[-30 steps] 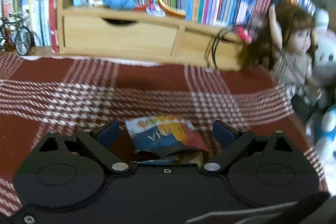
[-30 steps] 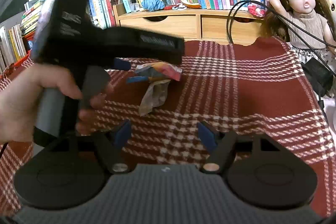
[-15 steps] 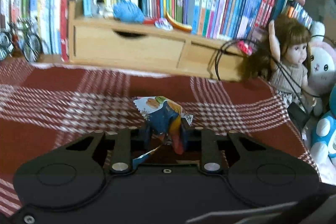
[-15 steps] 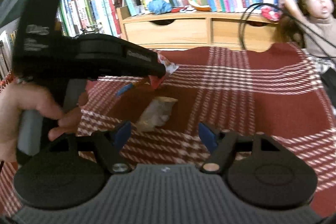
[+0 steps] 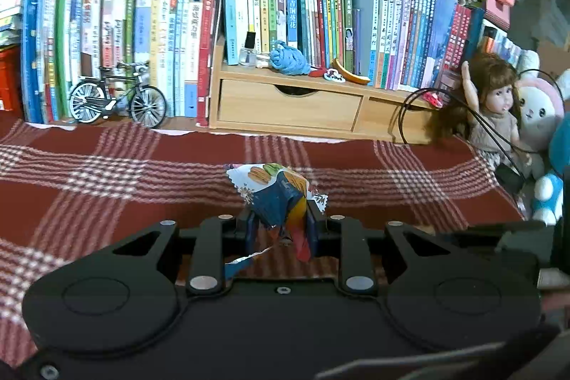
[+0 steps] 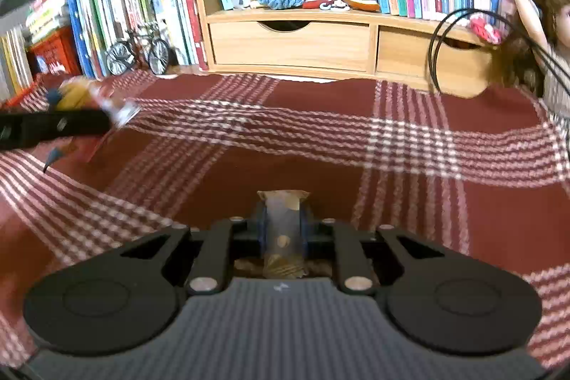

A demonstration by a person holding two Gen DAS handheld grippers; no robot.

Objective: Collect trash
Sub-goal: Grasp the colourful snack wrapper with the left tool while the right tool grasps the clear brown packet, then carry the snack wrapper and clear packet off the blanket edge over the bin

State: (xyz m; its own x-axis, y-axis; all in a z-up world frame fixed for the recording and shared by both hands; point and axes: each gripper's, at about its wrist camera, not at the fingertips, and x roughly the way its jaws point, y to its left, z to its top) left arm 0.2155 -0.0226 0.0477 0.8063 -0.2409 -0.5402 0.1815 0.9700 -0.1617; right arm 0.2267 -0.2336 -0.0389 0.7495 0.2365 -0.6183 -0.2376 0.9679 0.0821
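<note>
A crumpled colourful snack wrapper (image 5: 276, 196) is pinched in my left gripper (image 5: 281, 225), which is shut on it and held above the red plaid cloth (image 5: 107, 173). From the right wrist view the same wrapper (image 6: 89, 98) shows at the far left, sticking out of the left gripper's black body (image 6: 53, 127). My right gripper (image 6: 283, 225) is shut on a brownish translucent wrapper (image 6: 284, 227) low over the cloth (image 6: 392, 166); its pads press both sides.
A wooden drawer unit (image 5: 288, 105) and rows of books (image 5: 320, 9) line the back. A model bicycle (image 5: 117, 97) stands back left. A doll (image 5: 493, 105), plush toys (image 5: 538, 109) and a looped black cable (image 5: 409, 109) crowd the right edge.
My left gripper shut on the colourful wrapper and lifted it leftward. My right gripper moved forward to the brownish wrapper and shut on it.
</note>
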